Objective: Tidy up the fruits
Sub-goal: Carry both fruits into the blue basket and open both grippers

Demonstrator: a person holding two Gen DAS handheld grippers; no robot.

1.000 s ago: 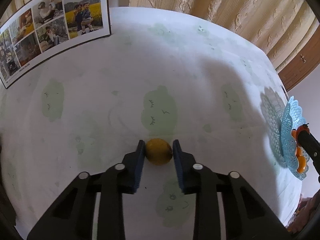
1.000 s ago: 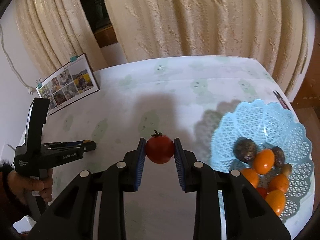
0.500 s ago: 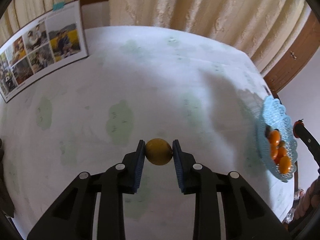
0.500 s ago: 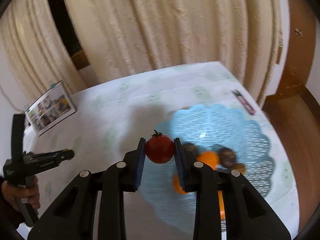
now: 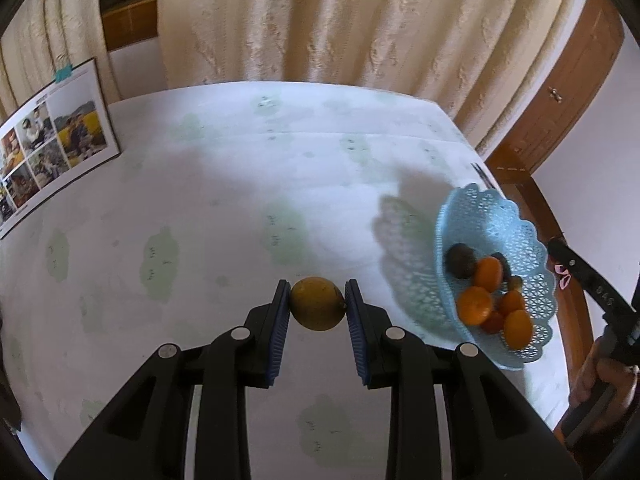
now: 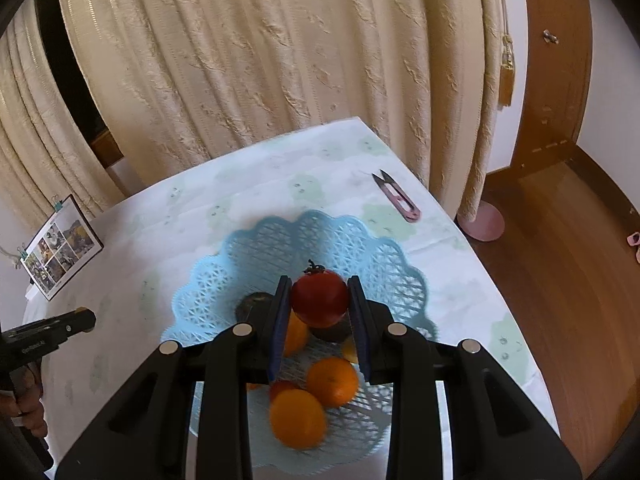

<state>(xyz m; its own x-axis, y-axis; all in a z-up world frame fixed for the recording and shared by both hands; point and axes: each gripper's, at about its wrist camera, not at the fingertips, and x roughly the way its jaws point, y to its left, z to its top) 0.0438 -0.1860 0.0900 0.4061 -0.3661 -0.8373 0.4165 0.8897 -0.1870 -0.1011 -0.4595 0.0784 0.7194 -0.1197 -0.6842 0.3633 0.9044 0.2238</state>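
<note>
The left tool (image 5: 317,305) pinches a lemon (image 5: 317,303) at frame centre, above the desk (image 5: 224,200). The right tool (image 6: 319,303) pinches a tomato (image 6: 319,298) over the blue basket (image 6: 256,248), its fingers hiding some fruit there.

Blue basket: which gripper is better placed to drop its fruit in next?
Right. The right gripper holds the tomato directly over the blue basket, while the left gripper holds its yellow fruit over bare tablecloth, beside the basket.
</note>
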